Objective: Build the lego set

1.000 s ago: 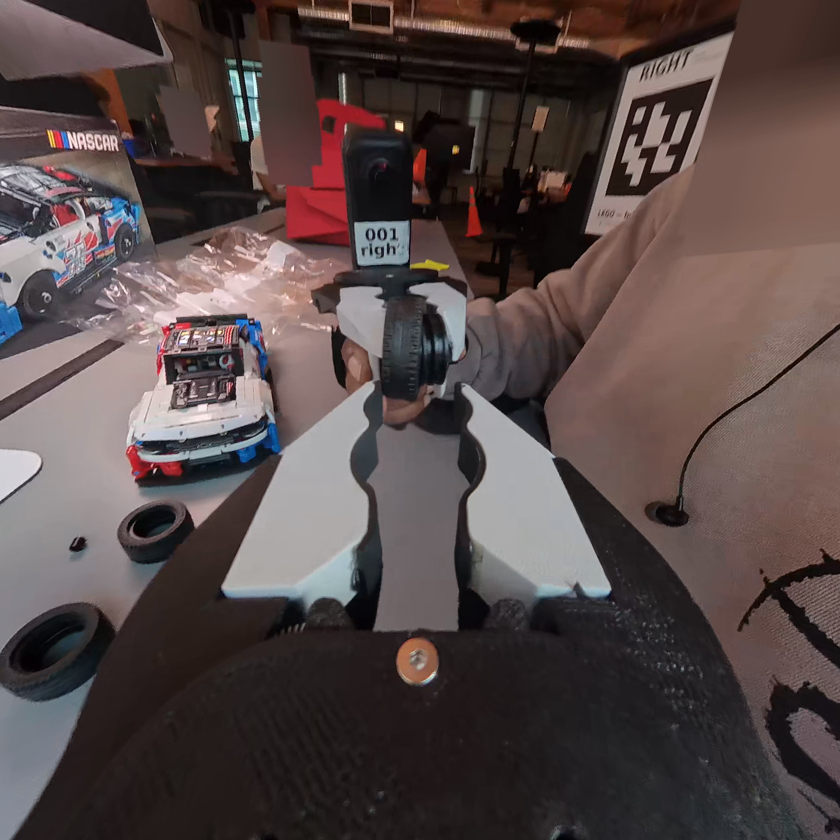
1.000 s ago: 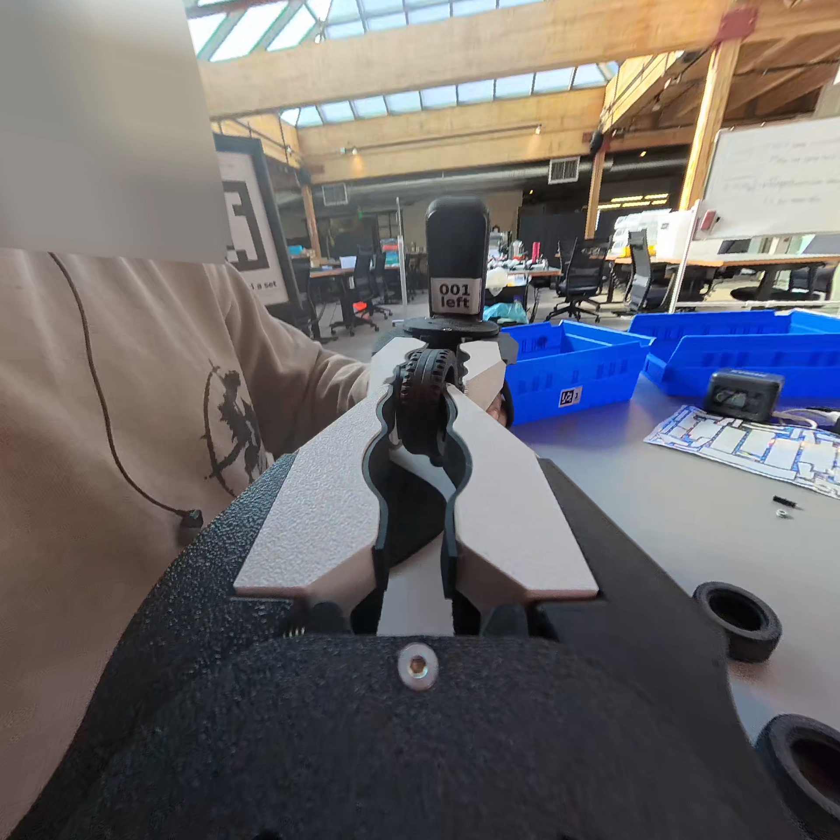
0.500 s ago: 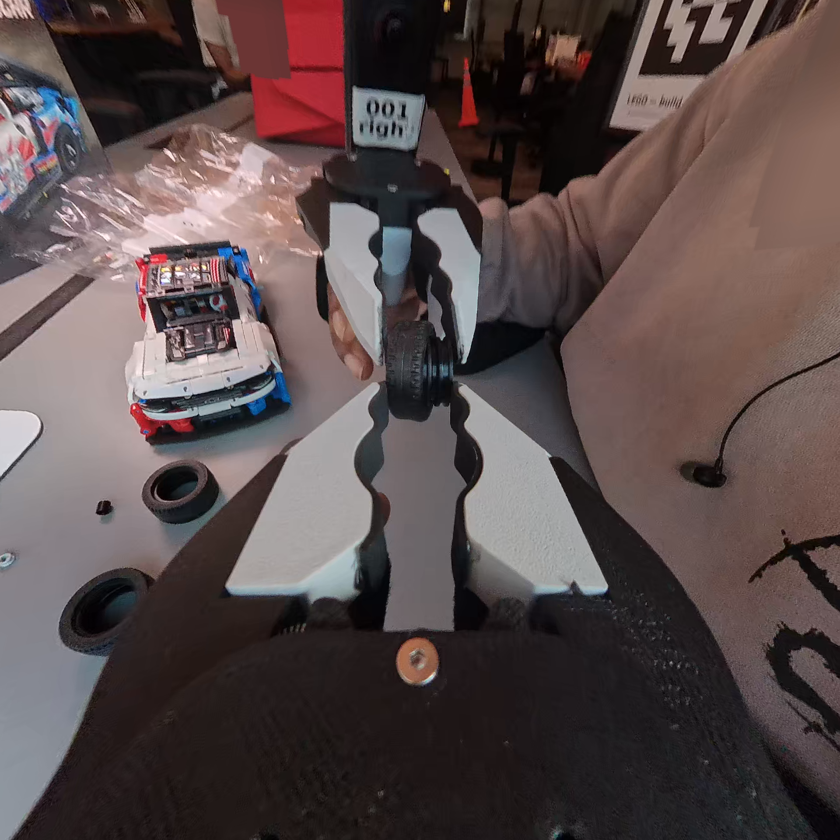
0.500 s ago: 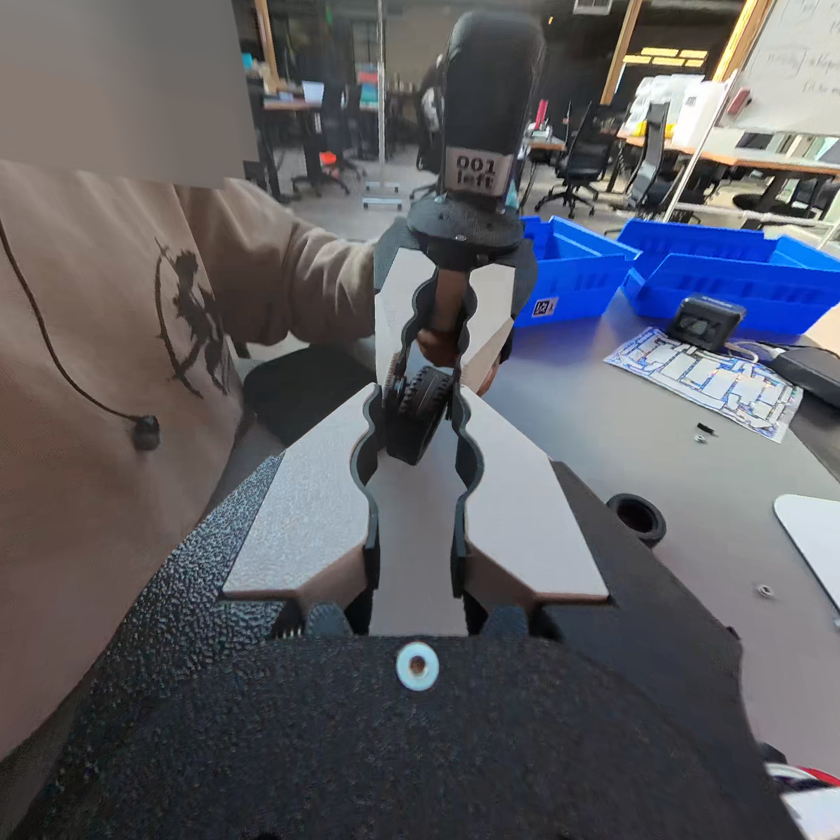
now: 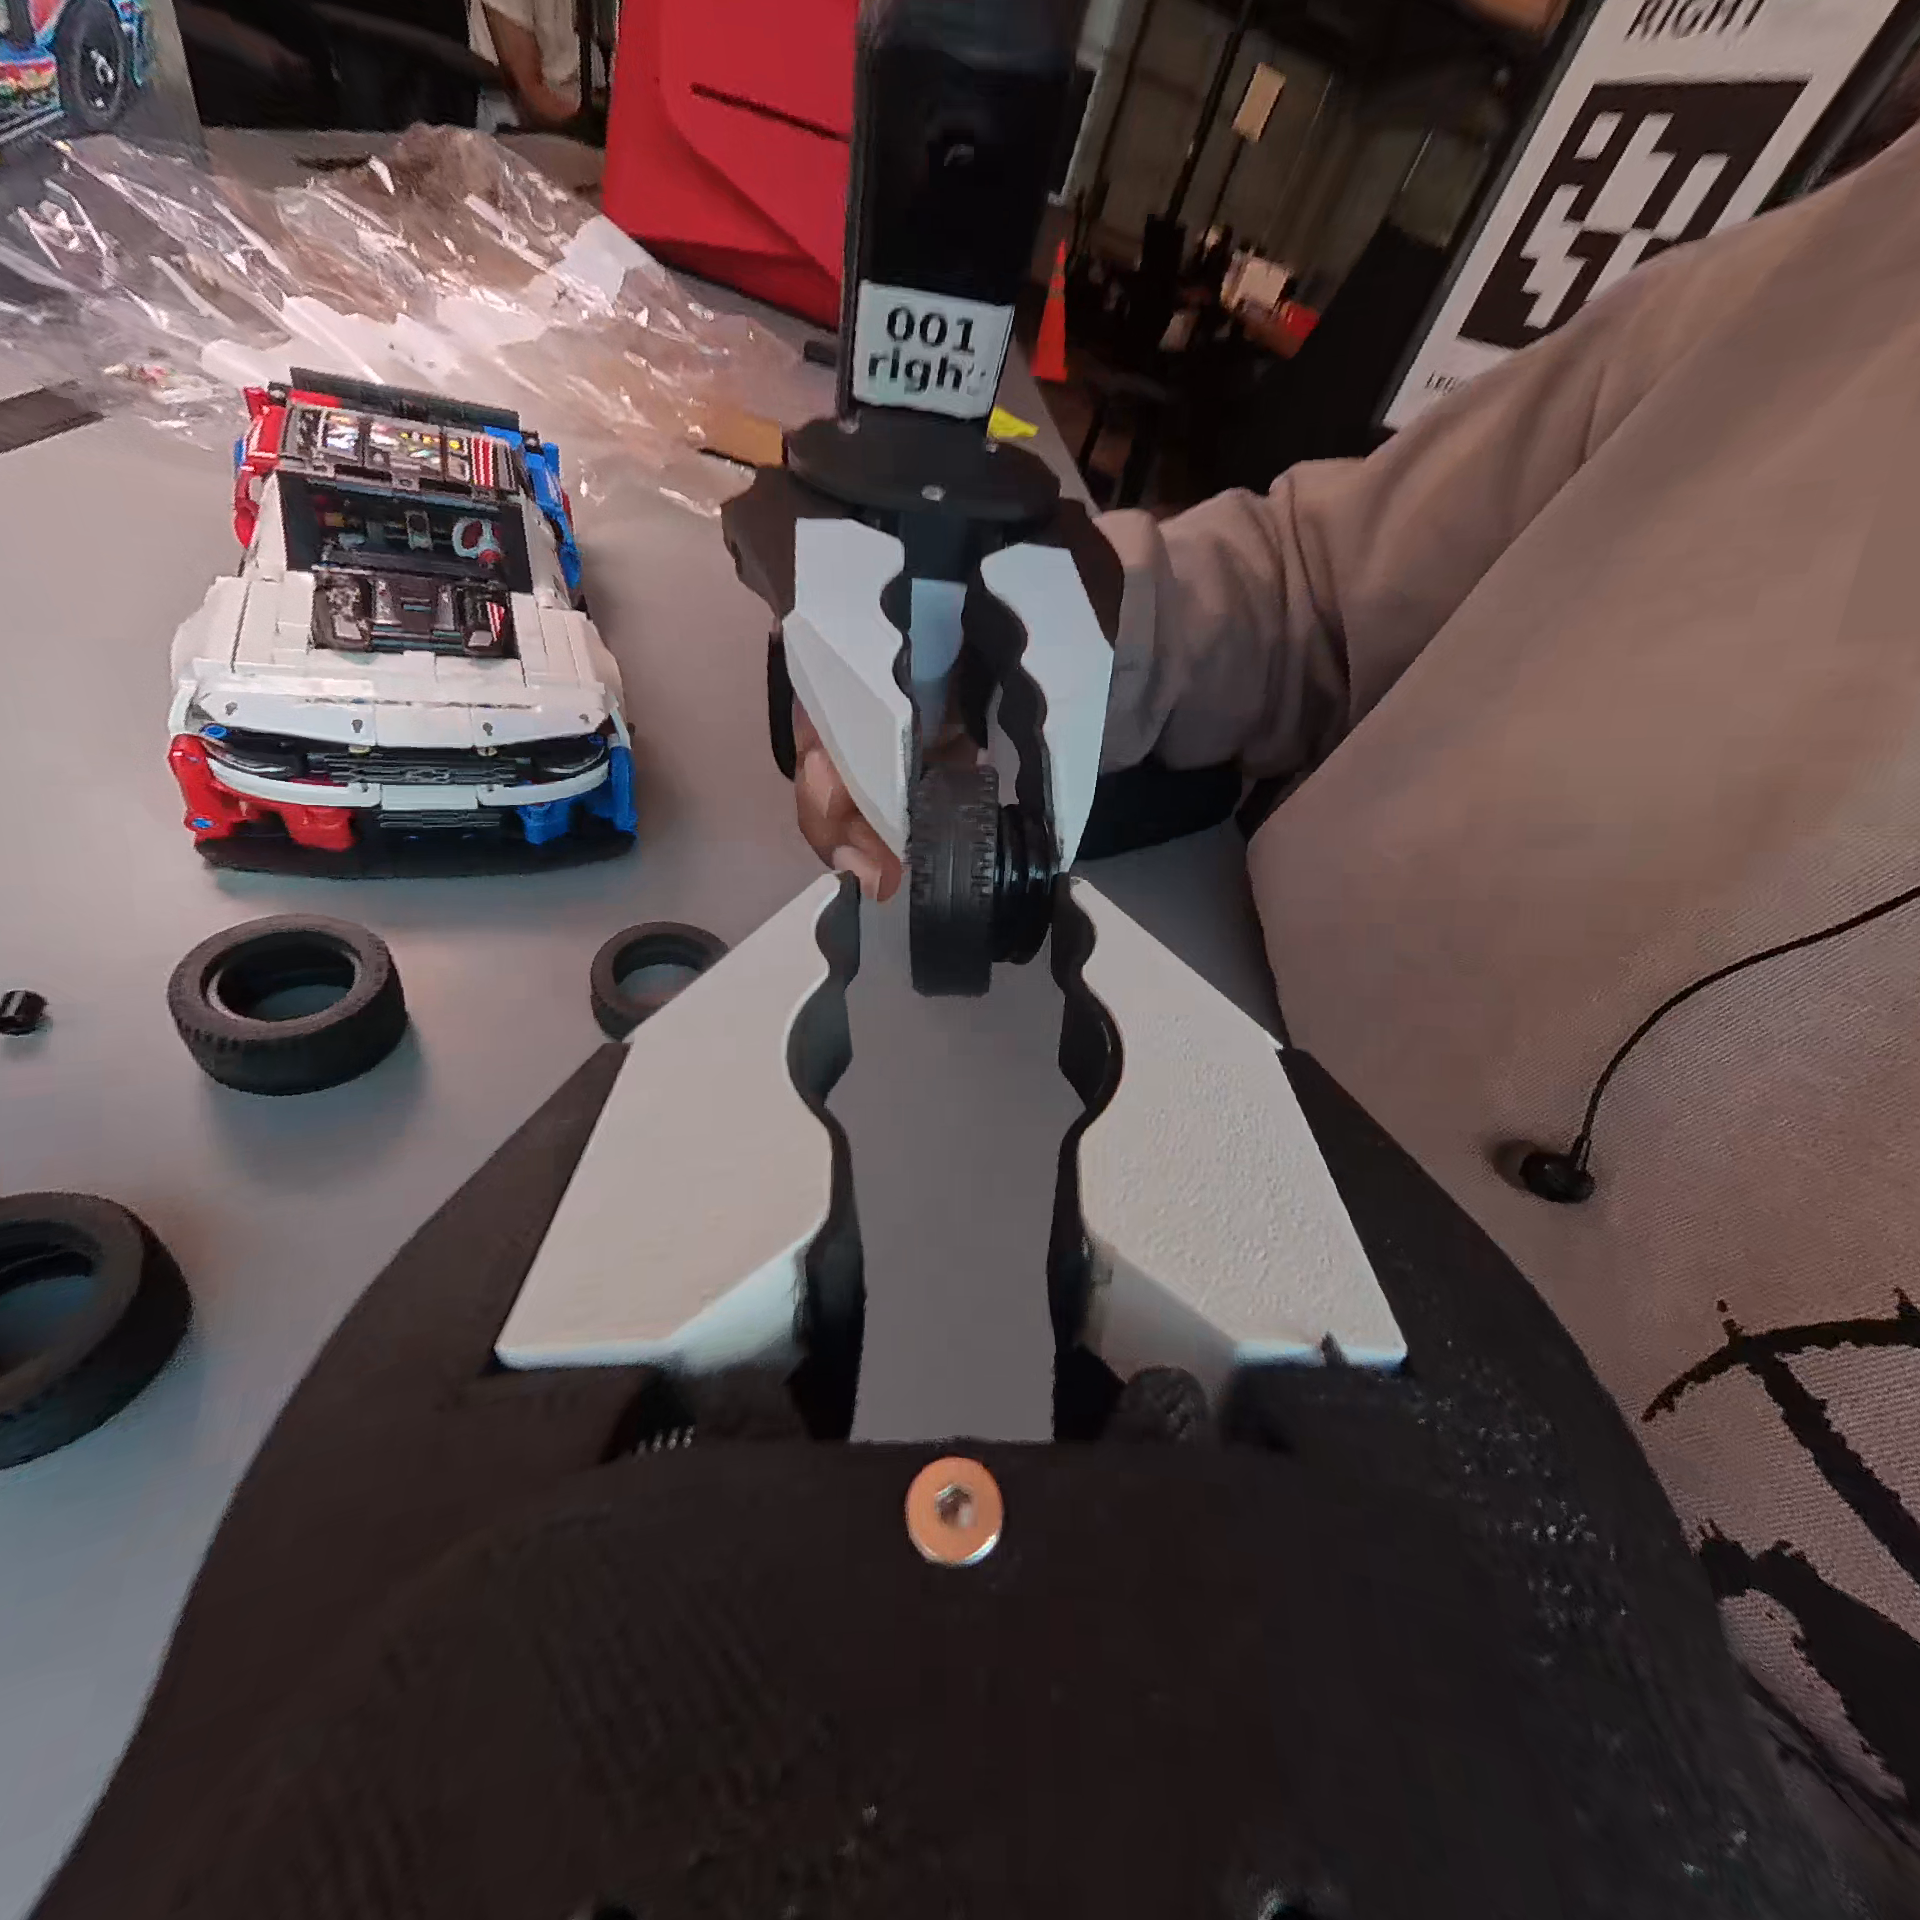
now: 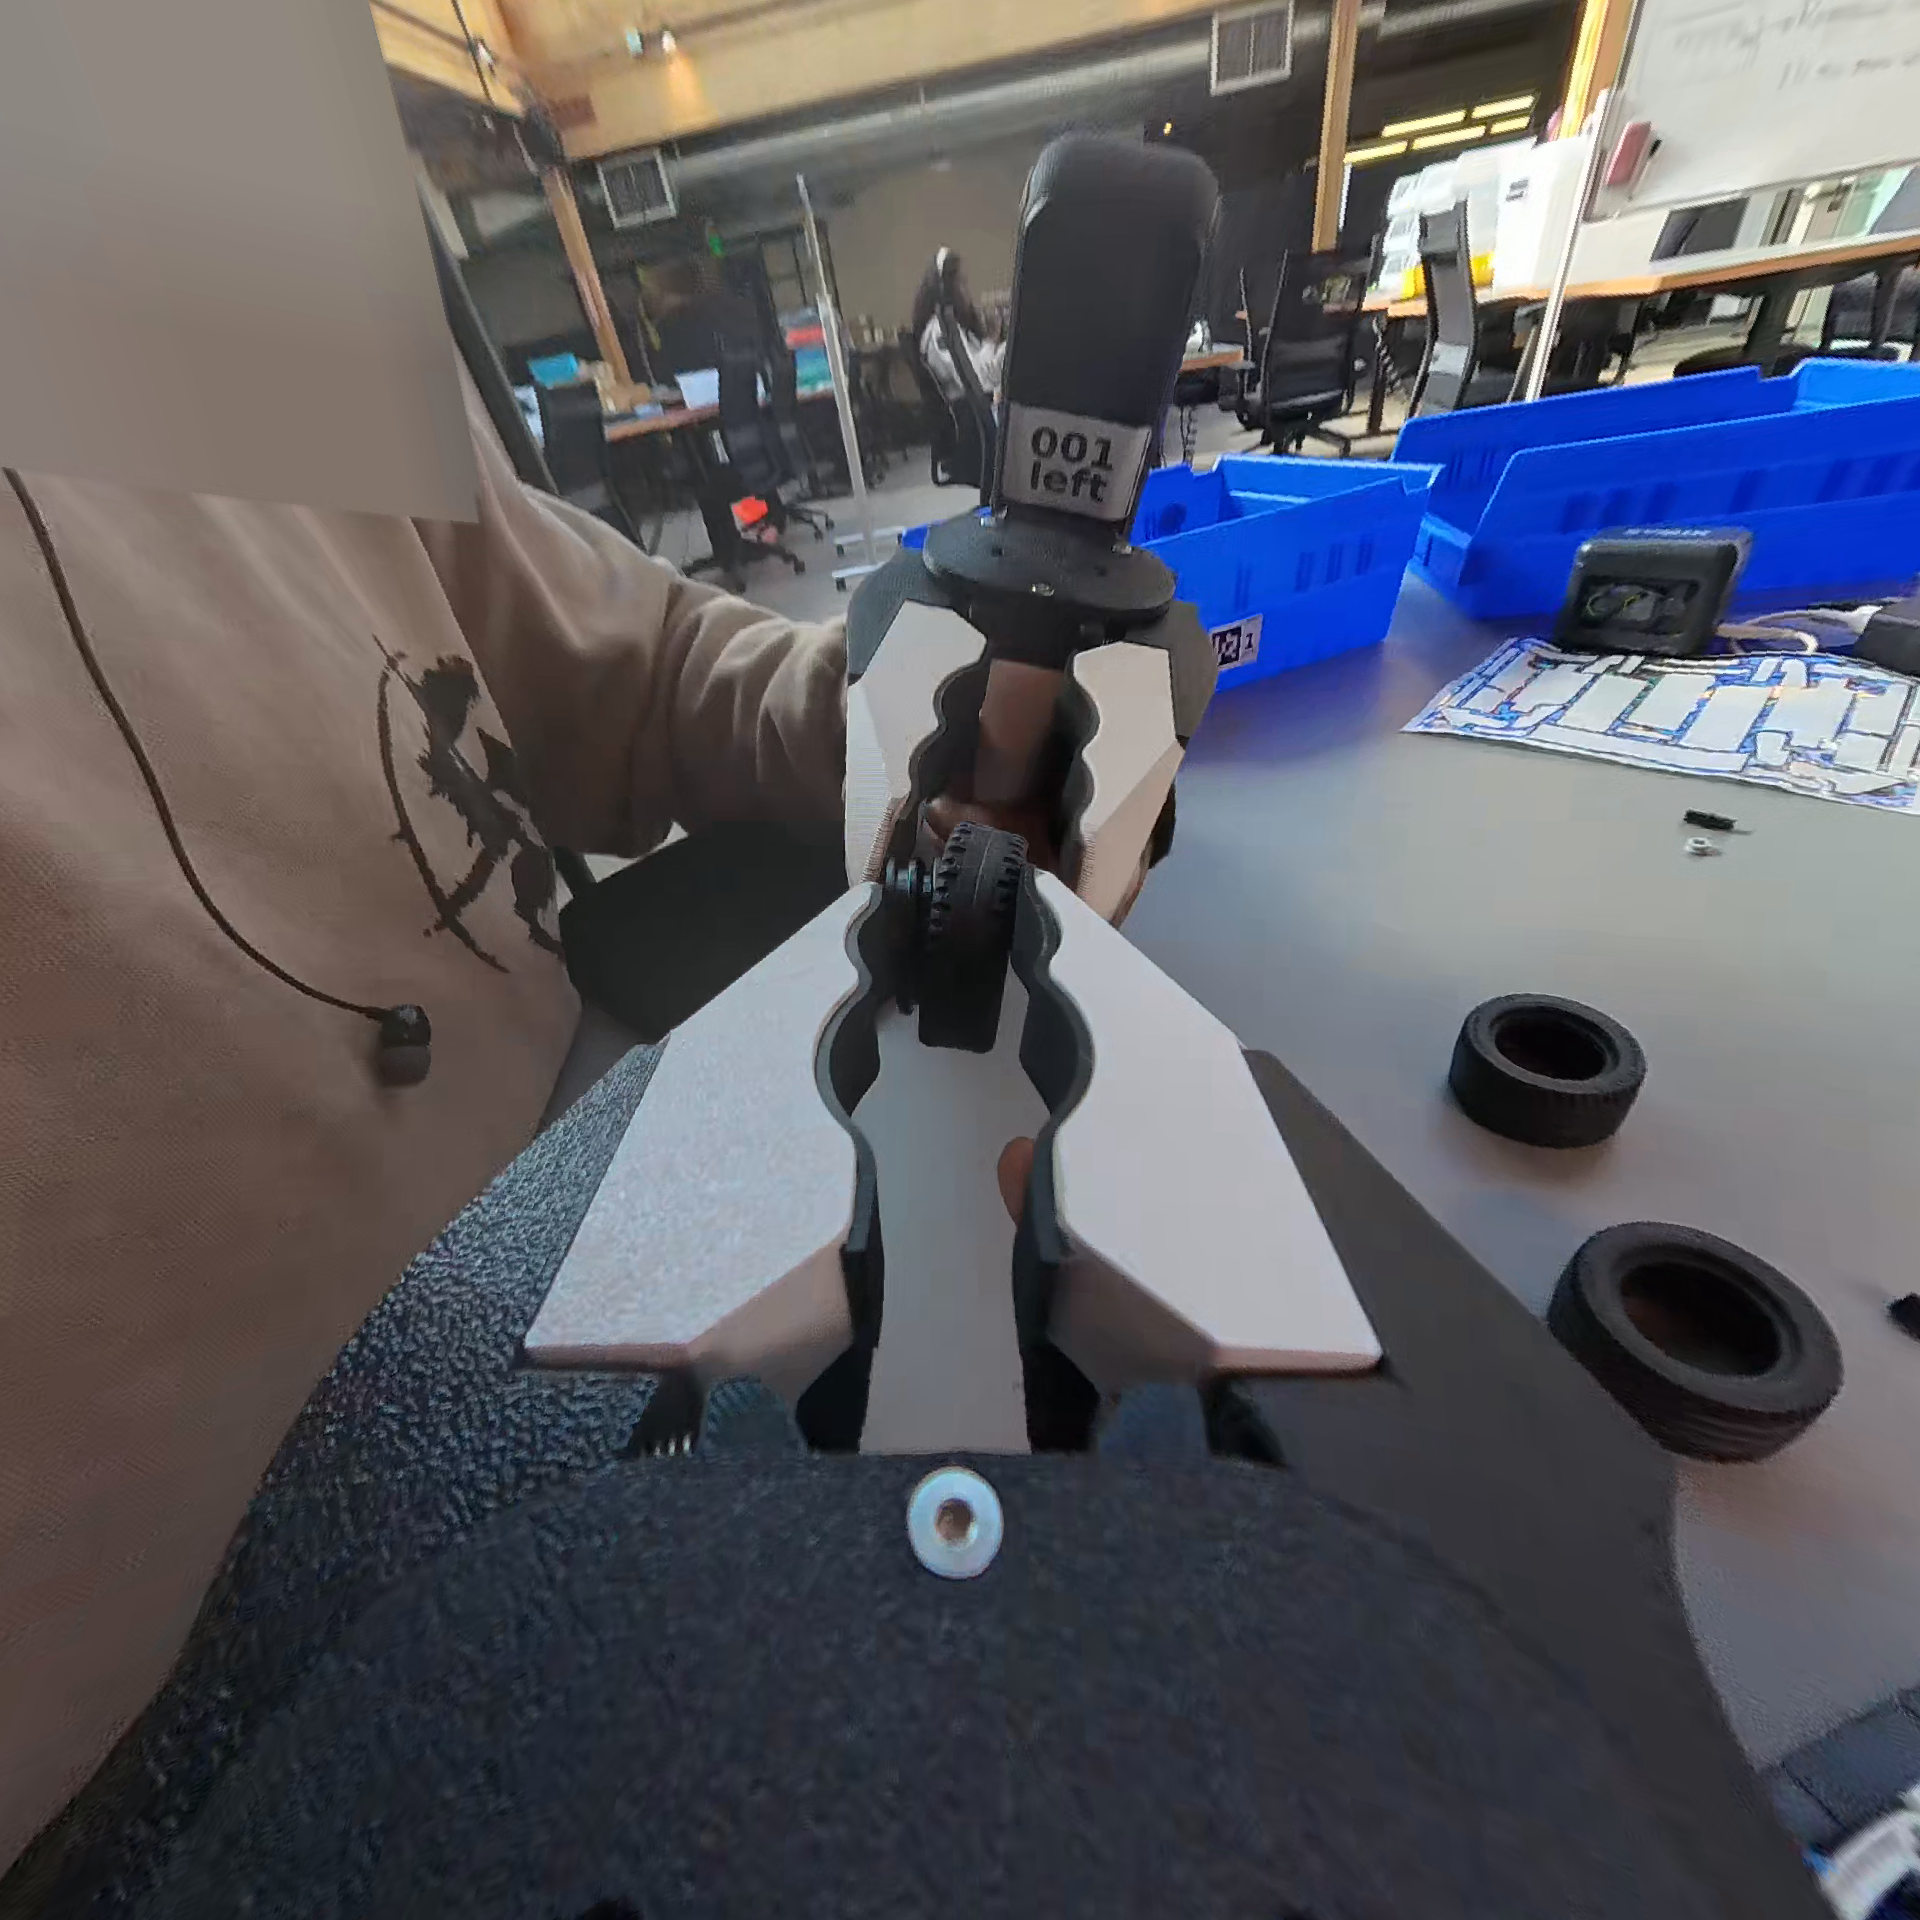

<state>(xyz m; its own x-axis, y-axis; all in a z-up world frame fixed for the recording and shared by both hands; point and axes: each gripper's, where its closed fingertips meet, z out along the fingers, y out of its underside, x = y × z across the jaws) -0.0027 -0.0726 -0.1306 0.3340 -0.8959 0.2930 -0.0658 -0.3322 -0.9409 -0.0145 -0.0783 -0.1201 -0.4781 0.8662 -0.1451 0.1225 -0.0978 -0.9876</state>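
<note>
Black rubber wheel [image 5: 971, 883] sits just ahead of the left gripper [image 5: 951, 894], whose fingers stand apart; it is clamped by the right gripper, with the lego car [image 5: 400, 644] off to their left. Right view: right gripper [image 6: 951, 914] is closed on the wheel. Light, grippy; hold by the tread. Blue bins [image 6: 1299, 540] beyond; contents hidden.

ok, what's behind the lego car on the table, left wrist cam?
Crumpled clear plastic bags lie behind the lego car, with a red object farther back. The car's body hides the strip of table right behind its tail, and whatever is under the bags can't be made out.
</note>
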